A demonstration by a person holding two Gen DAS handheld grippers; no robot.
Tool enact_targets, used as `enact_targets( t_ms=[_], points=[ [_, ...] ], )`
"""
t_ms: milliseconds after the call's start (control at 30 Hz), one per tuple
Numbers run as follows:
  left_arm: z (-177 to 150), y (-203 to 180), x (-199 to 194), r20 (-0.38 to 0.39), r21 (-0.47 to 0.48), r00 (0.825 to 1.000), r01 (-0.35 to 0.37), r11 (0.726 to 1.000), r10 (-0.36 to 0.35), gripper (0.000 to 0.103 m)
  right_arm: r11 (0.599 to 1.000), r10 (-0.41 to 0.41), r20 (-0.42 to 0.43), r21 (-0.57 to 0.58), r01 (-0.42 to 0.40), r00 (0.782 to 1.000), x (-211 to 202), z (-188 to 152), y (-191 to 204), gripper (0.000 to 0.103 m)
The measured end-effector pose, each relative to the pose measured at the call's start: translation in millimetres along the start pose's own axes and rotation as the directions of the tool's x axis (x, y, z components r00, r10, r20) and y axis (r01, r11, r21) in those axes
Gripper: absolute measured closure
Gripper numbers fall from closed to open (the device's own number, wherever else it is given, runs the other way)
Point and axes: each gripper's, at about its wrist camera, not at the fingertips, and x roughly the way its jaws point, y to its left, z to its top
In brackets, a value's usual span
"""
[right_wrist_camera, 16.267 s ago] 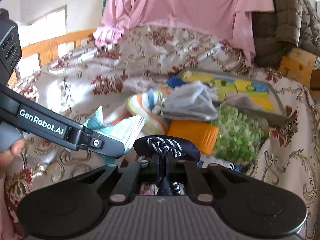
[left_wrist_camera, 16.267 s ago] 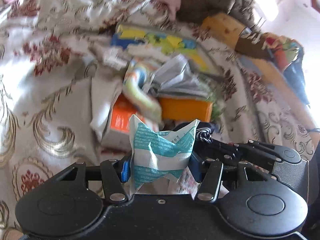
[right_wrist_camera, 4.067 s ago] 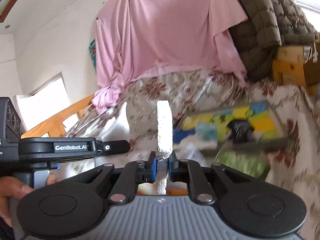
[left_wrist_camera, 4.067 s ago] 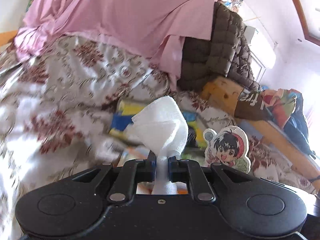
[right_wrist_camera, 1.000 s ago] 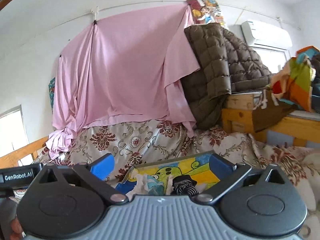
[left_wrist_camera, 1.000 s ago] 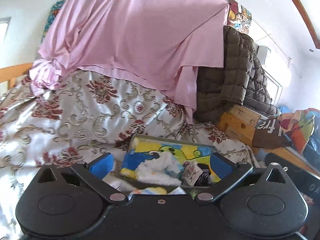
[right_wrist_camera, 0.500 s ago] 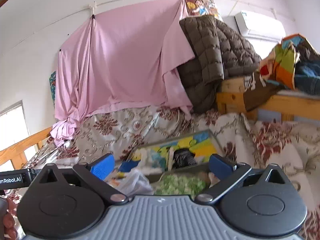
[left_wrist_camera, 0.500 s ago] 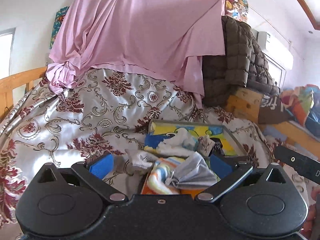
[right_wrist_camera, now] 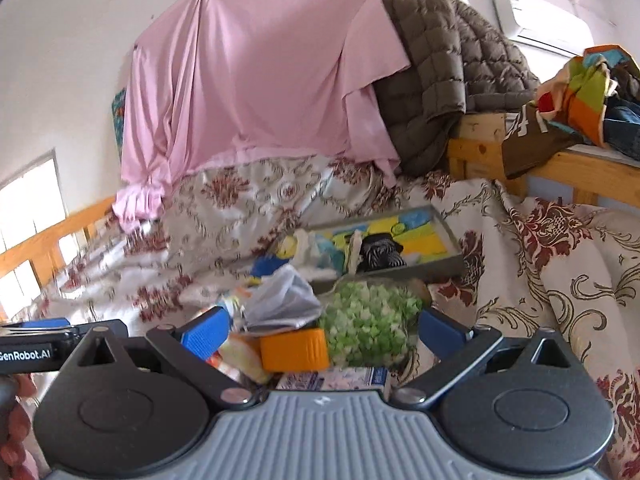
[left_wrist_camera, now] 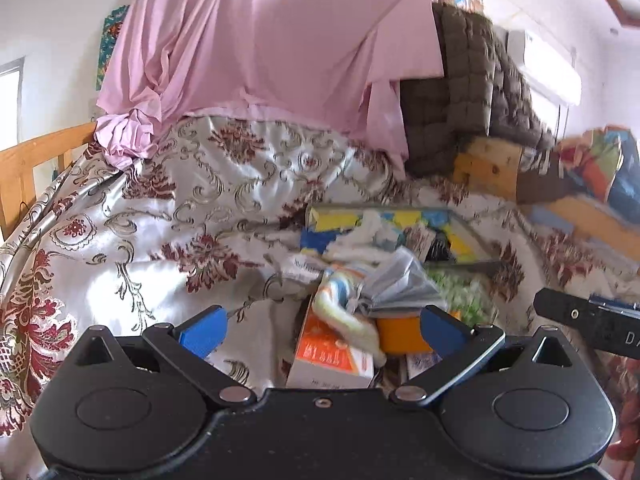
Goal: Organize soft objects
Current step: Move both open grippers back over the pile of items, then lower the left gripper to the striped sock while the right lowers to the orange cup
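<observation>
A grey-rimmed tray with a yellow and blue picture [left_wrist_camera: 472,236] [right_wrist_camera: 448,232] lies on the bed and holds white cloth [left_wrist_camera: 364,240], a black striped soft item [right_wrist_camera: 380,256] and other small pieces. In front of it is a pile: a grey crumpled bag [left_wrist_camera: 400,284] [right_wrist_camera: 280,300], a striped soft roll [left_wrist_camera: 340,316], an orange block [right_wrist_camera: 294,350] [left_wrist_camera: 400,334], a green-and-white fuzzy item [right_wrist_camera: 368,316] and an orange-white box [left_wrist_camera: 332,360]. My left gripper [left_wrist_camera: 320,328] is open and empty above the pile. My right gripper [right_wrist_camera: 320,330] is open and empty, just short of the orange block.
The bed has a floral satin cover [left_wrist_camera: 160,220]. A pink sheet [right_wrist_camera: 260,80] and a brown quilted jacket [right_wrist_camera: 452,68] hang behind. A wooden shelf with clothes [right_wrist_camera: 580,120] stands at the right. A wooden rail [left_wrist_camera: 36,160] runs along the left.
Both grippers have moved down and closer to the pile in front of the tray. Both stay open and empty.
</observation>
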Motion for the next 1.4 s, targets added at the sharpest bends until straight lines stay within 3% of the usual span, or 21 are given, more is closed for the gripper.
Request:
enact_targets(
  t_ms=[200, 600, 767, 967, 1400],
  points=[
    [-10.6, 3.3, 17.4, -0.124, -0.041, 0.992, 0.024, 0.999, -0.029, 0.001, 0.999, -0.042, -0.101, -0.023, 0.04, 0.994, 18.2, -7.3, 2.7, 0.0],
    [-20.7, 8.8, 45.8, -0.269, -0.071, 0.963, -0.037, 0.997, 0.017, 0.001, 0.999, -0.027, -0.308, -0.051, 0.012, 0.951, 52.5, -23.2, 7.8, 0.0],
    [-19.8, 8.9, 56.6, -0.294, -0.071, 0.956, -0.029, 0.997, 0.007, 0.001, 1.0, 0.001, -0.332, -0.027, -0.011, 0.943, 61.1, -22.6, 5.6, 0.0],
    [-16.2, 13.6, 71.2, -0.305, -0.09, 0.952, -0.036, 0.995, 0.007, 0.001, 0.996, 0.085, -0.335, -0.008, -0.093, 0.938, 75.2, -19.4, 7.1, 0.0],
    [-4.4, 17.5, 98.9, -0.28, -0.054, 0.959, 0.015, 0.998, -0.03, 0.001, 0.972, 0.149, -0.3, -0.131, -0.195, 0.942, 103.9, -5.0, 9.8, 0.0]
  ],
)
